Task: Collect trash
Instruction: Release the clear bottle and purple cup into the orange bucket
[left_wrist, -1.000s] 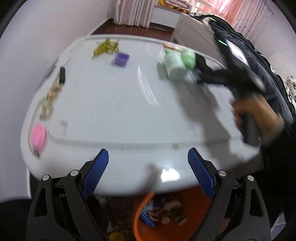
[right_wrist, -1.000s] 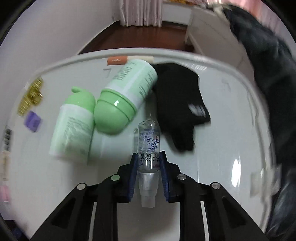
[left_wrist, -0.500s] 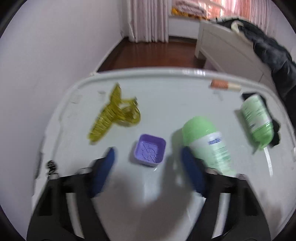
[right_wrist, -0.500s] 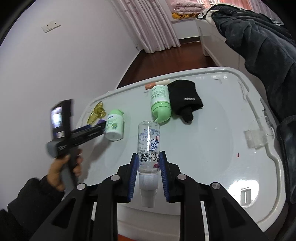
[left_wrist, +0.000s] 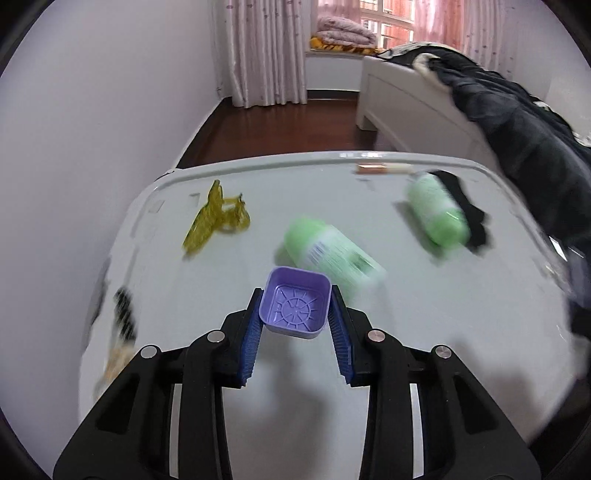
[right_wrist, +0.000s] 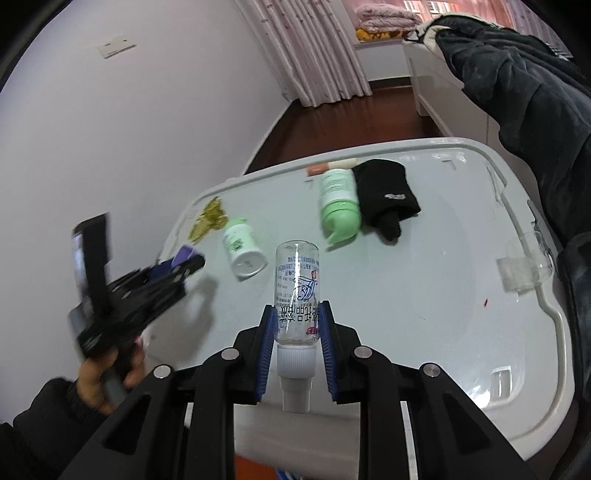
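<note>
Left claw (left_wrist: 295, 317) advanced, closing on purple cup (left_wrist: 295, 303) | tilted downward

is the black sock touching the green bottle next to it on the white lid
Touching. In the right wrist view the black sock lies flush against the green bottle along its side, with no strip of white lid showing between them.

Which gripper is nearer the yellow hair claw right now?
Left. The left gripper, jaws closing around the purple square cup, sits just short of the yellow hair claw. The right gripper, clamping the clear bottle, is farther back.
</note>
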